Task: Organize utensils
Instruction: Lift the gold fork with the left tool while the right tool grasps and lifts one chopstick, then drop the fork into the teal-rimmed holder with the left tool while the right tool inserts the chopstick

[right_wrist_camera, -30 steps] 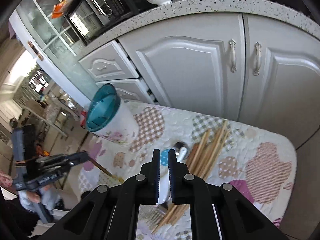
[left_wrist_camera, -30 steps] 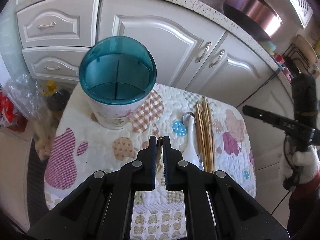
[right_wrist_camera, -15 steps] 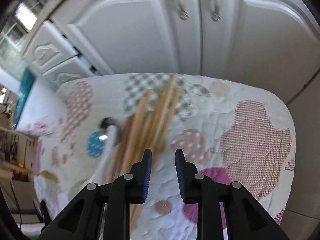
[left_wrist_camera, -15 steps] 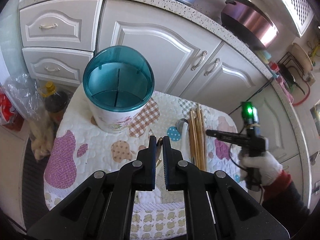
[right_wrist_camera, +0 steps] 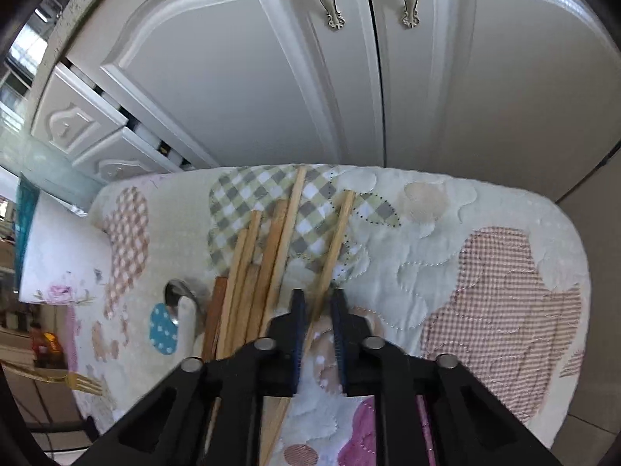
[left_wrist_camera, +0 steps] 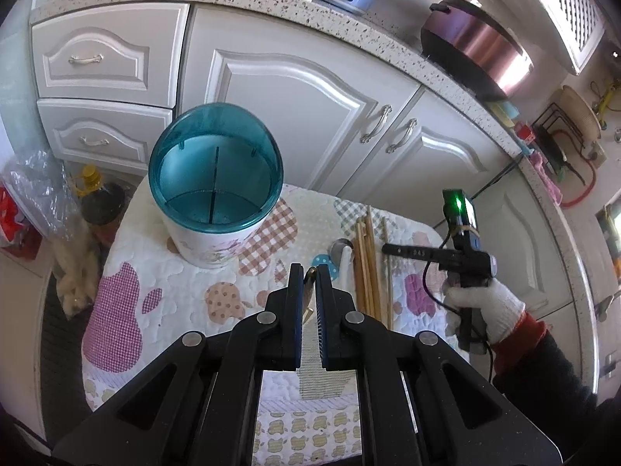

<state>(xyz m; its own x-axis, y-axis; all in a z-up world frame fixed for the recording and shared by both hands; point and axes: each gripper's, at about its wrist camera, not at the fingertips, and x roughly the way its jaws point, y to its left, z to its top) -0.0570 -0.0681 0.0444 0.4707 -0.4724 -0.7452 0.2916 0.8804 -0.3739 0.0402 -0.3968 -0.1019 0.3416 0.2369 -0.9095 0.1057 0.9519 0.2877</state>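
Observation:
A white utensil holder with a teal divided rim (left_wrist_camera: pixel 215 190) stands at the back left of the quilted table; its wall also shows in the right wrist view (right_wrist_camera: pixel 58 256). My left gripper (left_wrist_camera: pixel 309 272) is shut on a gold utensil (left_wrist_camera: pixel 309 276), held above the table in front of the holder. Several wooden chopsticks (left_wrist_camera: pixel 368 268) lie beside a white spoon (left_wrist_camera: pixel 344 258). In the right wrist view my right gripper (right_wrist_camera: pixel 318 303) is open, its jaws on either side of the rightmost chopstick (right_wrist_camera: pixel 333 248). The gold fork's tines (right_wrist_camera: pixel 83 382) show at the left edge.
The quilted table cover (right_wrist_camera: pixel 485 256) stands against white cabinet doors (left_wrist_camera: pixel 295 108). A speckled counter (left_wrist_camera: pixel 388 31) above holds a bowl, a kettle and a cooker. An oil bottle and plastic bags (left_wrist_camera: pixel 93 202) sit on the floor at left.
My right gripper has dropped to the table, opened and come down around the rightmost chopstick. My left gripper has stayed shut on the gold utensil, drawing back slightly.

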